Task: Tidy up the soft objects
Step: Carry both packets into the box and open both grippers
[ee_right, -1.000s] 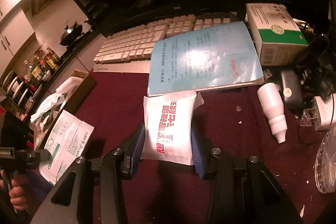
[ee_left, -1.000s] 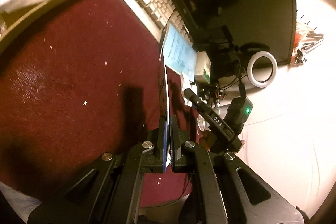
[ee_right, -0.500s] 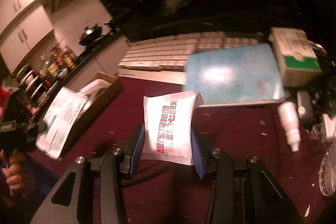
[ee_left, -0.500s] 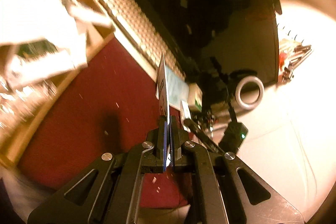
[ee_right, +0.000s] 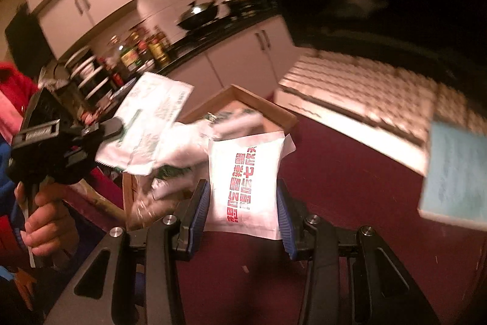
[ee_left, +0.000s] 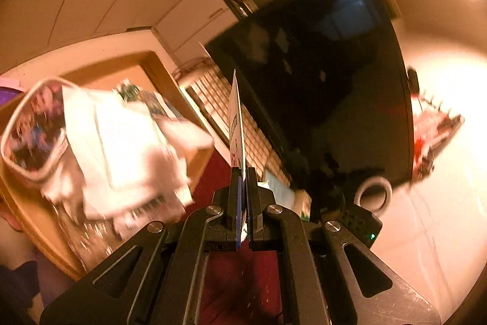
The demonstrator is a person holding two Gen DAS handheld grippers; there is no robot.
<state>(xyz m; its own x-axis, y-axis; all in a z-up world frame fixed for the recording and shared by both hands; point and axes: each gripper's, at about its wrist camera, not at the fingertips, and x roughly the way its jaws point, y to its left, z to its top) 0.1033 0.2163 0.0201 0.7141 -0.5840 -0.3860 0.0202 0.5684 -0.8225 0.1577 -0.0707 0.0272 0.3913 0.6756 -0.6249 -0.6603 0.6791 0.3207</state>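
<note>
My left tool (ee_left: 243,197) had its jaws pressed nearly together, the fingers (ee_left: 234,203) pinching a thin packet (ee_left: 237,118) that stood edge-on straight ahead of them. In the right wrist view I saw that same tool (ee_right: 117,127) off to my left, raised and tilted, with my bare hand (ee_right: 42,221) wrapped around its grip below. My right tool (ee_right: 243,212) held its blue-padded fingers (ee_right: 199,212) wide, clamped on both sides of a white pouch (ee_right: 246,181).
</note>
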